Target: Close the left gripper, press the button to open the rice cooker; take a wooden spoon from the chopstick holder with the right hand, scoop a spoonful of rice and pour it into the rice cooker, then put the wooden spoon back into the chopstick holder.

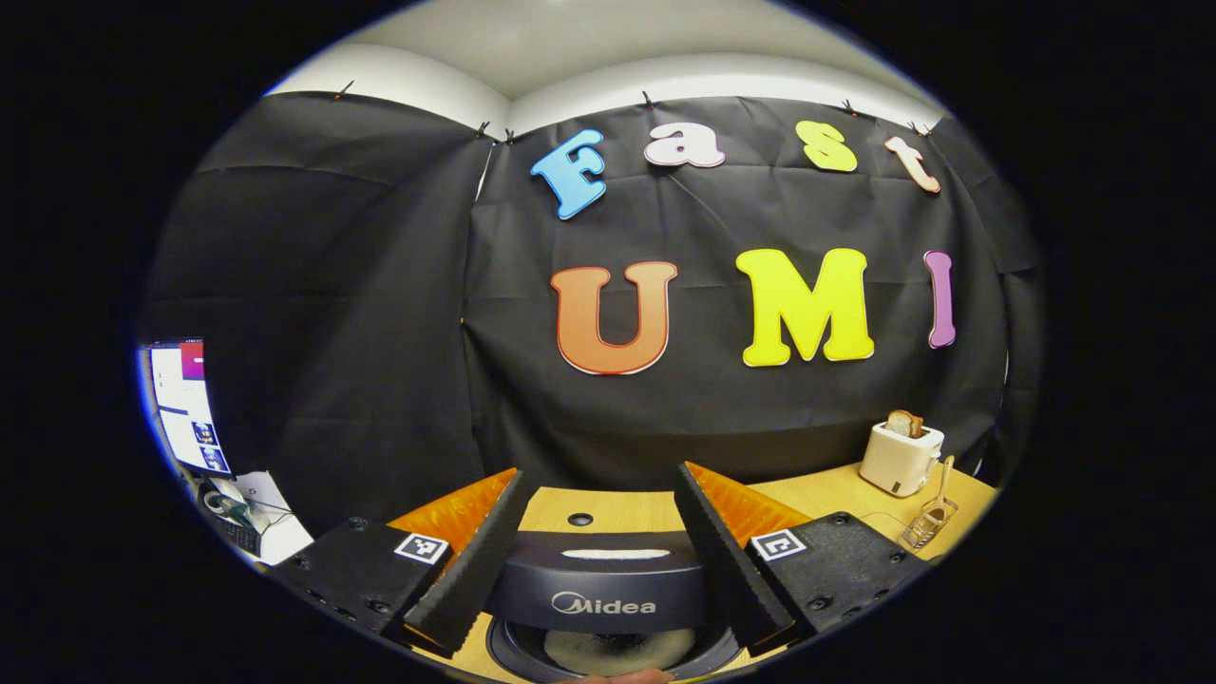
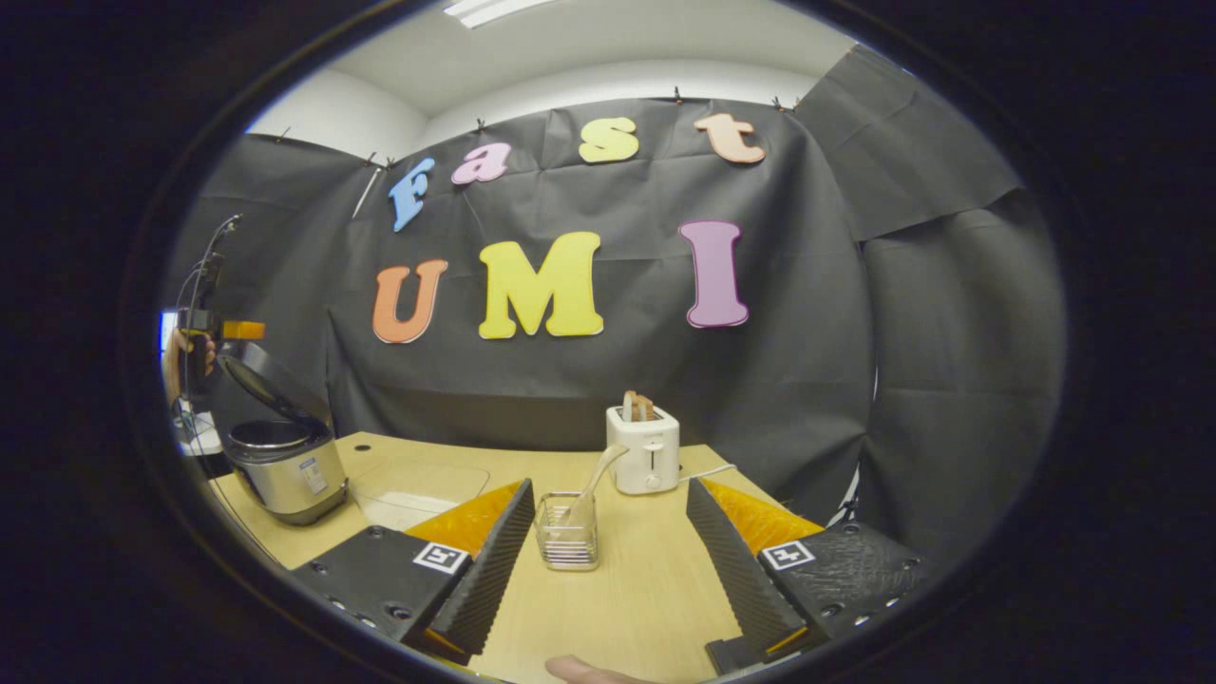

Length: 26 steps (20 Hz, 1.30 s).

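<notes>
Near the table's (image 2: 655,589) left edge in the right gripper view, the rice cooker (image 2: 283,467) stands with its lid raised. The right claw (image 2: 608,560) is spread wide and holds nothing. The chopstick holder (image 2: 566,530) stands on the table between its fingers, slightly left of centre and apart from both, with the wooden spoon (image 2: 597,480) leaning out toward the toaster (image 2: 645,446) behind. In the left gripper view, the left claw (image 1: 603,560) is also spread, empty, with the cooker's raised lid between its fingers and the pot's opening just below.
</notes>
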Each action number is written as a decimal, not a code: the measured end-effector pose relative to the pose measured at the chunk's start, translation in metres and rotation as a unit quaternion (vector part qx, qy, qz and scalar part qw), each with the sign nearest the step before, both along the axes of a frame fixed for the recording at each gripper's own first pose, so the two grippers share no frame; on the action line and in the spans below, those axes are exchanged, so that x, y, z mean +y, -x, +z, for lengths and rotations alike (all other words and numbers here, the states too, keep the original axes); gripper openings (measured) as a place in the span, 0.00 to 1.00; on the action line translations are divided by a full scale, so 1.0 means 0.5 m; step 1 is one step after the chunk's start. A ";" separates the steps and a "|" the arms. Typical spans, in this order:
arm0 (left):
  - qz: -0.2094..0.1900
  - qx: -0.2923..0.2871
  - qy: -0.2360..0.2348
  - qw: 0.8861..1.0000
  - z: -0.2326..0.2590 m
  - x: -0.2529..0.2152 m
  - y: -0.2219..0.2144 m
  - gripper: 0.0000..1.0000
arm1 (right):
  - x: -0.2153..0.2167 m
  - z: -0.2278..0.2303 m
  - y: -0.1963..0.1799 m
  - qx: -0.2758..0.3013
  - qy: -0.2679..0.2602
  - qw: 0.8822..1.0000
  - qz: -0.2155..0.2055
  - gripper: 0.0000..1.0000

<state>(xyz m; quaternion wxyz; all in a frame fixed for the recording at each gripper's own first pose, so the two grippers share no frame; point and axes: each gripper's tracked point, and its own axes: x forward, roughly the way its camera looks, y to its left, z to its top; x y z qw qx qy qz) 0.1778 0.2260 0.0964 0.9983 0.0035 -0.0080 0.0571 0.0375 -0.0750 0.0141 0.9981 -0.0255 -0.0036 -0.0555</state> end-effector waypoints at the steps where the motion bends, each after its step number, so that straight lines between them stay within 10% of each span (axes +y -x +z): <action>1: -0.003 0.001 -0.001 1.000 -0.014 -0.003 0.008 1.00 | -0.003 -0.001 0.000 -0.001 0.000 1.000 -0.001 0.92; 26: -0.014 0.092 0.008 0.996 -0.260 -0.058 0.093 0.98 | 0.004 -0.002 0.000 0.003 -0.002 1.000 0.001 0.96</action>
